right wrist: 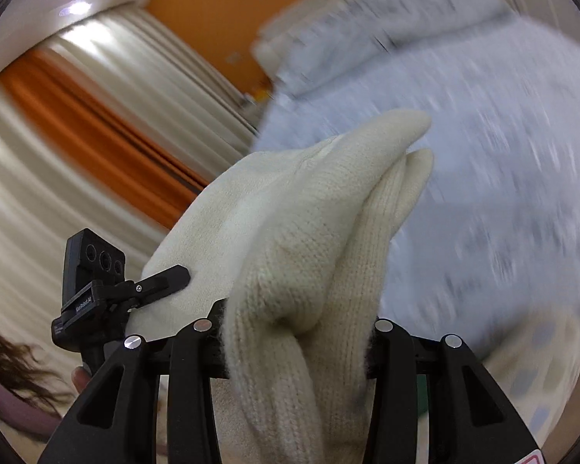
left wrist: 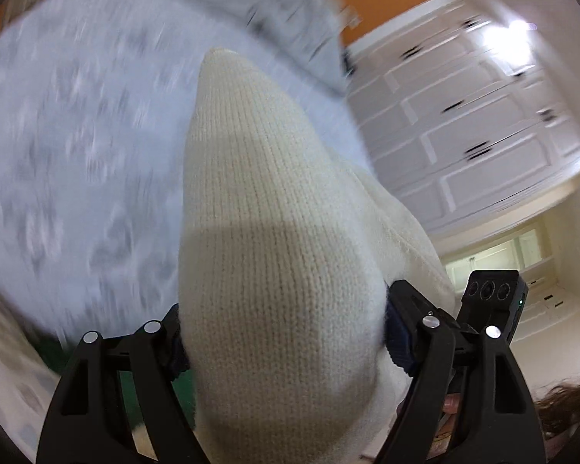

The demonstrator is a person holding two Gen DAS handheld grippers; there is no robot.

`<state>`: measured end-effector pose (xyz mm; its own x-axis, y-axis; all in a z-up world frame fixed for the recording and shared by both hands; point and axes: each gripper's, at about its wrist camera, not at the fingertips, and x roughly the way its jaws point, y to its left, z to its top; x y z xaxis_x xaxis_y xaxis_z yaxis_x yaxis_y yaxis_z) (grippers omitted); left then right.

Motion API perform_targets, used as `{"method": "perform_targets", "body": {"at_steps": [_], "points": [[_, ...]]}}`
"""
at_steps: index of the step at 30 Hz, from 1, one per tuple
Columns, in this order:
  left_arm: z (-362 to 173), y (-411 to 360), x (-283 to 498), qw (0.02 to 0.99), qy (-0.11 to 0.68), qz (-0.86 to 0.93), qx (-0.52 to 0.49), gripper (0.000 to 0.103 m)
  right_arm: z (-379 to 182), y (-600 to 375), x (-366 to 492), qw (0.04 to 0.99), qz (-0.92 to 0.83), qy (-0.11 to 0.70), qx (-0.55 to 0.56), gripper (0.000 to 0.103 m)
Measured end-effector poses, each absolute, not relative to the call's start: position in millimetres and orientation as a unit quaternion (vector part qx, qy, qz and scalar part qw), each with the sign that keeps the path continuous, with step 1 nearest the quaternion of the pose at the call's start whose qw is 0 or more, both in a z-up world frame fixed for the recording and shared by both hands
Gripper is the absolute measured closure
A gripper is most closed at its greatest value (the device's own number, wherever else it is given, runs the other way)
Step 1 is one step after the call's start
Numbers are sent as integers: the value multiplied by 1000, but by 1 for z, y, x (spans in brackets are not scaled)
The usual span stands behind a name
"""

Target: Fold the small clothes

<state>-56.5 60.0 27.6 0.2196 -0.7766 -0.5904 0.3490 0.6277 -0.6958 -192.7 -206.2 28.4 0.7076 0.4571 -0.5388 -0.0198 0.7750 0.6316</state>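
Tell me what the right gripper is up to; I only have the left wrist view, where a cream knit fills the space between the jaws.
Observer: The right gripper is shut on a bunched fold of the same cream knit.
Operator: Does the fabric end at the jaws or carry on past them?
Observer: It carries on. Two rounded ends stick out beyond the jaws, one above the other, in front of the blurred pale bedcover.
Operator: Anything on that side of the room I can't see?
Observer: Cream curtains with an orange band running down them hang to the left of the knit.
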Motion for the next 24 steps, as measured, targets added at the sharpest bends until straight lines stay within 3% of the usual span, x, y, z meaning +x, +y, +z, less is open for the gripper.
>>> {"method": "perform_targets", "body": {"at_steps": [8,12,17,24], "points": [[156,83,-34,828,318,-419,-196,27,151,-183,-155,937,180,204,220,63],[179,97,-20,847,258,-424,-190,27,178,-172,-131,947,194,157,200,63],[155,109,17,856,240,-415,-196,25,153,-164,-85,942,211,162,207,63],[27,112,103,854,311,-366,-201,23,25,-158,11,913,196,249,257,62]]}}
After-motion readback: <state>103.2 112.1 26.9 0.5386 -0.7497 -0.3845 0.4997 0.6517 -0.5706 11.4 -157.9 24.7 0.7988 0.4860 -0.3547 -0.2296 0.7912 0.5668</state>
